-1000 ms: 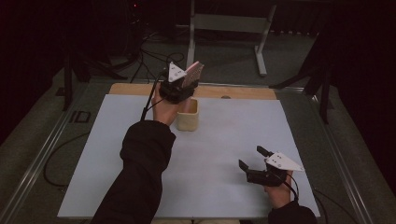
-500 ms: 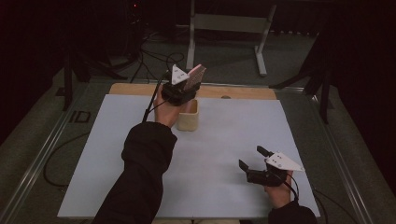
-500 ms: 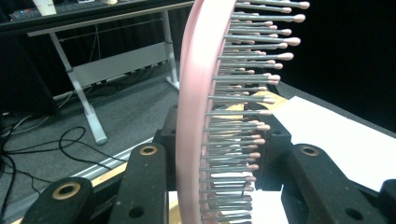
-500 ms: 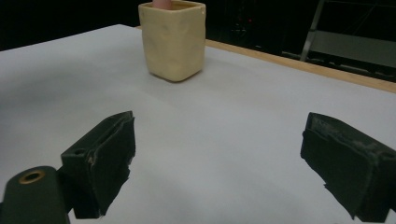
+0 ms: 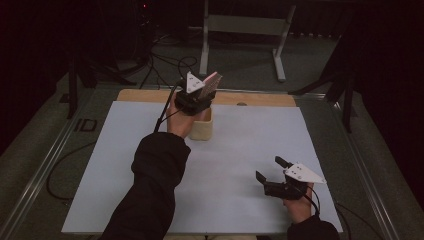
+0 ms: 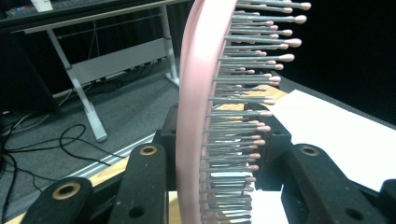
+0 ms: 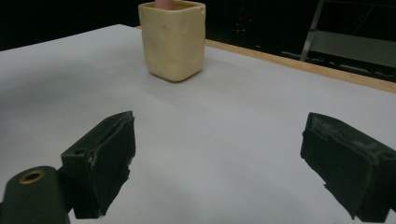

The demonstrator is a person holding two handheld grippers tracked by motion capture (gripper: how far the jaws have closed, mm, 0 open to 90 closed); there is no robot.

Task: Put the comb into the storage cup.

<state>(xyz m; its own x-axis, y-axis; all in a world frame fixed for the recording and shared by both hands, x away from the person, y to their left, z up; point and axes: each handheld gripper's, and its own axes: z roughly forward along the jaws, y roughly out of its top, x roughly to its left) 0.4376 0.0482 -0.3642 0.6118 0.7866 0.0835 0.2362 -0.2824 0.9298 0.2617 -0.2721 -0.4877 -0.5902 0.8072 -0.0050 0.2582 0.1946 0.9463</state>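
Hairbrush (image 6: 196, 107) is pinched in my left gripper (image 5: 196, 100), jaws clamped on the pink body, bristles facing right in the left gripper view. Its long axis runs near upright, head above the jaws, lower end down in the yellow cup (image 5: 202, 127) — the right gripper view shows a pink tip at the cup's mouth. So the cup sits directly below the left gripper; I'd guess the next move is vertical. Right gripper (image 5: 272, 170) rests spread wide, holding nothing, well apart toward the near right of the white mat (image 5: 240, 150).

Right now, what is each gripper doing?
Left gripper: shut on the pink hairbrush, above the yellow cup.
Right gripper: open, holding nothing.
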